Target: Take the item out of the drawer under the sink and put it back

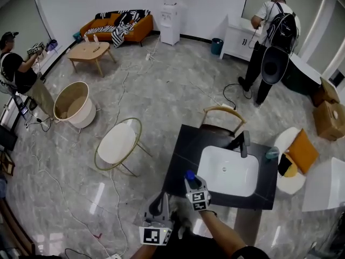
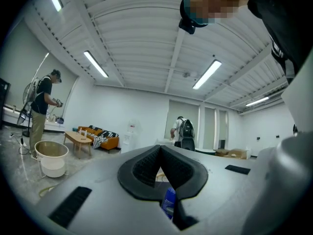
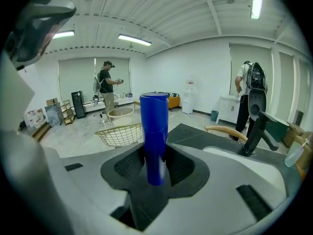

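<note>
The left gripper (image 2: 160, 153) and the right gripper (image 3: 155, 153) are each formed as a pale grey moulded shell, with black ribbed pads set in a black collar. A white marker cube (image 1: 156, 235) printed with black squares is mounted on each. A dark sleeve (image 1: 249, 252) is worn.

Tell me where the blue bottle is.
The blue bottle stands in the right tongs, low centre in the head view, over the near-left corner of the black counter beside the white basin.
</note>
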